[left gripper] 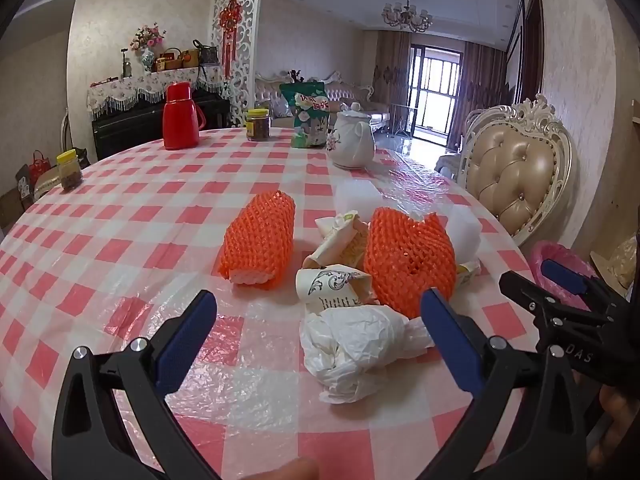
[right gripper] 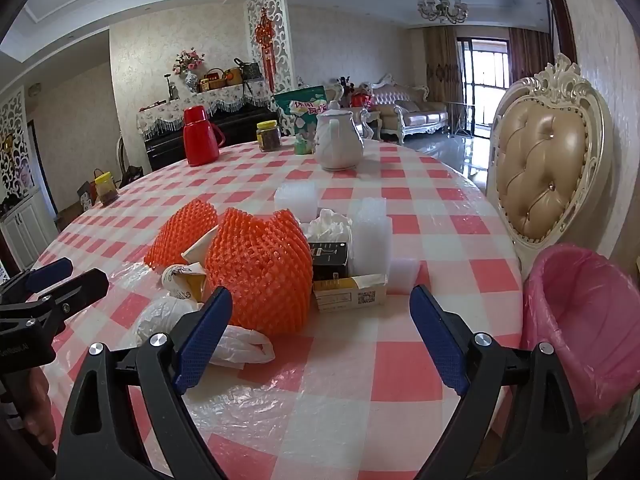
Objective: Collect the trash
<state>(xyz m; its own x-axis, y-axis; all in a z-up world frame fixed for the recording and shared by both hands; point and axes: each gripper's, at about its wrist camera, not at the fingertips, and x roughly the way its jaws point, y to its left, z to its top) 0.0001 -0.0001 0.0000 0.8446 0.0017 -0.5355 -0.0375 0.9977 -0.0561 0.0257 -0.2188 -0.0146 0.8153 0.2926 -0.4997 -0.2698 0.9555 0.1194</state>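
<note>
Trash [left gripper: 360, 264] — orange foam nets, wrappers, a crumpled white bag [left gripper: 356, 344] — is lying heaped on the checked desk [left gripper: 120, 216] near the pink-lined bin [right gripper: 580, 320], while left gripper [left gripper: 316, 344] and right gripper [right gripper: 320, 332] are hovering with jaws apart, empty, evidently readying a pick.

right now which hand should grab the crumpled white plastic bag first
Left. The crumpled white plastic bag lies between the open left gripper. The right gripper, also open, faces bare cloth.
</note>
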